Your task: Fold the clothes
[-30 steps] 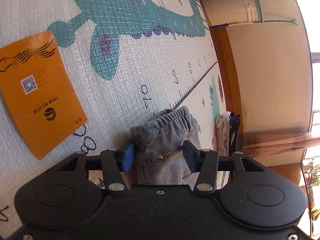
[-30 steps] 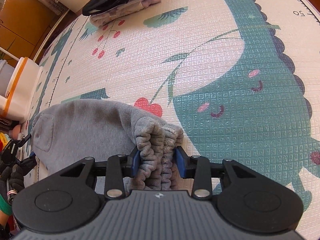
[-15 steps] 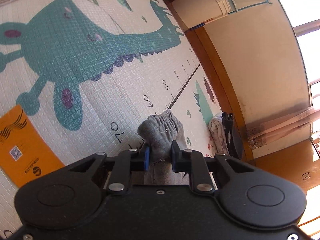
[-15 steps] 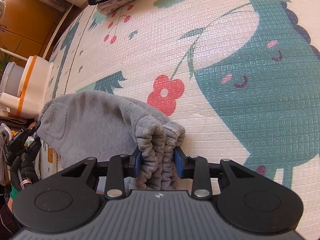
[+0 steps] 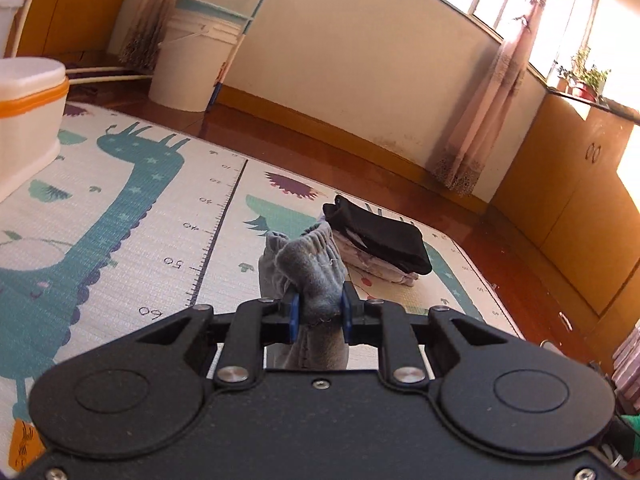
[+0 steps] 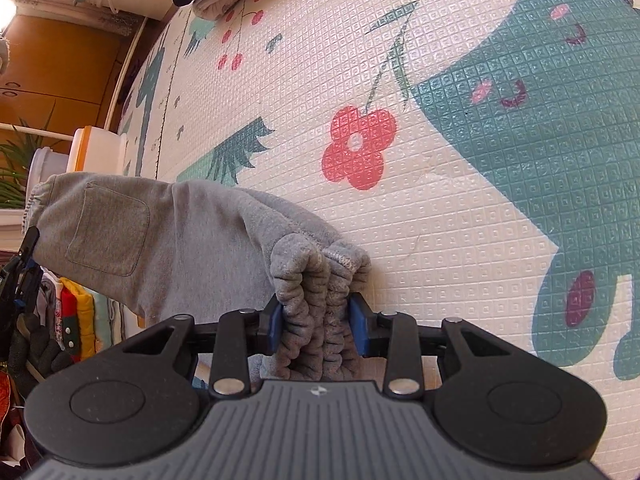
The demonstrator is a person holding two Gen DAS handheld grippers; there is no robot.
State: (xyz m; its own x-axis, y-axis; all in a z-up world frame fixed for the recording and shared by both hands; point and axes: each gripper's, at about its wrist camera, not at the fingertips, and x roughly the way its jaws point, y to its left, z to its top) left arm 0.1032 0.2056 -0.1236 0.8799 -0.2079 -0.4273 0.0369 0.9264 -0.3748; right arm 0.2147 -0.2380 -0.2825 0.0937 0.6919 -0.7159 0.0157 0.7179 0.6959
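Note:
Grey sweatpants (image 6: 168,240) hang stretched between my two grippers above the play mat (image 6: 460,200). My right gripper (image 6: 318,322) is shut on a bunched piece of the elastic waistband (image 6: 320,276). My left gripper (image 5: 319,312) is shut on another bunch of the same grey sweatpants (image 5: 308,268). In the right wrist view a back pocket (image 6: 108,232) faces me, and the left gripper (image 6: 22,264) appears at the far left edge at the other end of the waistband.
A stack of folded clothes (image 5: 380,248) with a black garment on top lies on the mat ahead. A white bucket (image 5: 192,64) and a white bin with an orange band (image 5: 28,112) stand at the mat's far edge. An orange envelope (image 5: 24,444) lies low left.
The left gripper closed on the grey fabric and tilted up, so the room and wall are now in its view. Both grippers have lifted the sweatpants higher off the mat.

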